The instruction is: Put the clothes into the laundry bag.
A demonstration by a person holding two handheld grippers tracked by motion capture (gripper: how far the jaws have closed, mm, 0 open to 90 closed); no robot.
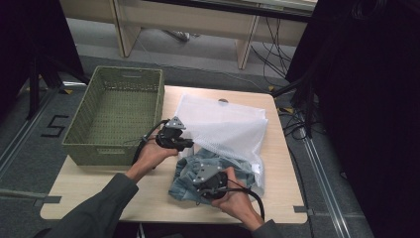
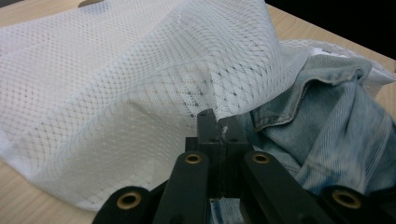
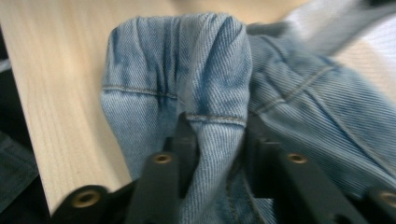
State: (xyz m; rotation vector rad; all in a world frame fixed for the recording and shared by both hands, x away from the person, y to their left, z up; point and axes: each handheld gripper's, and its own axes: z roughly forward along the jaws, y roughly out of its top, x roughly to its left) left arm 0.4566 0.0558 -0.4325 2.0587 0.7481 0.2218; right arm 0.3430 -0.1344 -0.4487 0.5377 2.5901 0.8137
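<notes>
On the tabletop: a white mesh bag [image 1: 225, 126] lies spread beside a green basket [image 1: 116, 114], with blue jeans [image 1: 190, 181] bunched at the bag's near edge, partly tucked under the mesh.
Left gripper [image 2: 218, 128]: my fingers are pressed together on the edge of the mesh, apparently holding the bag's mouth up off the jeans.
Right gripper [image 3: 215, 128]: my fingers pinch a thick fold of denim between them, held apart only by the cloth.
Likely aim: getting the jeans into the bag, judged from how things lie.
Risk: the thin mesh could slip from my left fingers if I pull hard; the mouth would drop shut.
Risk: the bulky fold could snag on the mesh rim and drag the whole bag across the tabletop [image 1: 79, 186].
High view adds: basket, bag outline, both hands.
Gripper views add: exact bite on mesh and denim seam.
</notes>
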